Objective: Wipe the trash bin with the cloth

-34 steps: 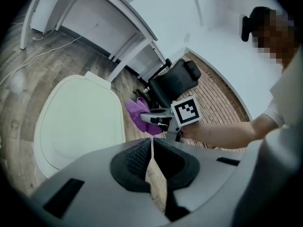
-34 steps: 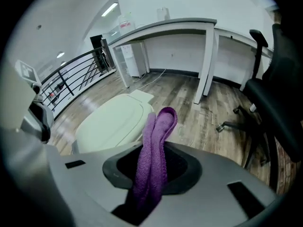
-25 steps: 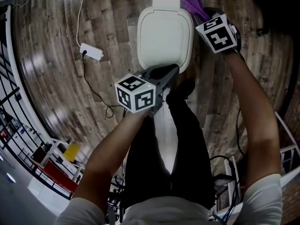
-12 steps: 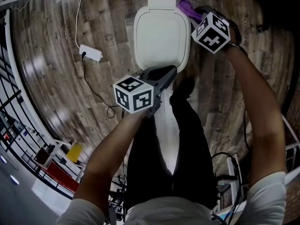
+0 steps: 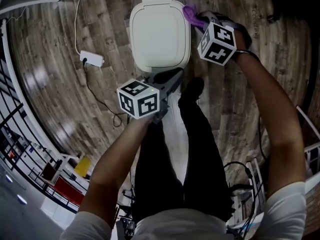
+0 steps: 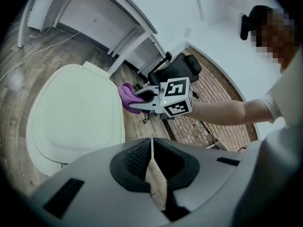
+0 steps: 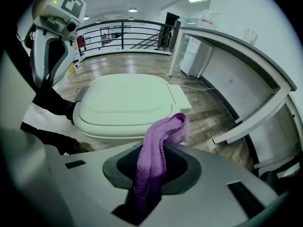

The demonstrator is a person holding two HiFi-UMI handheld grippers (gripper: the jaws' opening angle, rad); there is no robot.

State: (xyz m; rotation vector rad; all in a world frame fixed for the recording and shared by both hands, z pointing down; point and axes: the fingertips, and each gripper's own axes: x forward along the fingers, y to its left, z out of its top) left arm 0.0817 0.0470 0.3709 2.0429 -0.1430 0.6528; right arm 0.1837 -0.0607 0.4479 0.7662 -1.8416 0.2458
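Cloth (image 7: 158, 160), purple, pinched between the jaws of the right gripper (image 7: 151, 176). A folded end sticks up past the jaw tips.
- Head view: cloth (image 5: 192, 12) sits at the far right corner of the bin (image 5: 159, 31), just beside the lid edge. Contact with the lid: cannot tell.
- Left gripper view: cloth (image 6: 125, 94) shows against the right edge of the bin (image 6: 71, 122), with the right gripper (image 6: 137, 100) behind it.

Bin (image 7: 128, 100): white, rounded, lid down. It stands on a wood floor (image 5: 60, 29), with the hinge on the far side.

Right gripper (image 5: 200, 18): right of the bin, tips aimed at the far right corner.

Left gripper (image 5: 172, 78): at the bin's near edge, pointing toward it. Its own view shows the left gripper (image 6: 152, 162) with its jaws drawn together. Only a thin slit is left, with nothing in it, and floor is visible through the gap.

Near the bin are the person's legs (image 5: 185, 154), in dark trousers.

Left of the bin, well apart, a white power strip (image 5: 92, 59) lies on the floor with a cable running from it. A railing (image 5: 20, 129) runs along the far left.

A black chair (image 6: 182, 67) stands beyond the right gripper. A white counter (image 7: 236, 56) is to the right of the bin.
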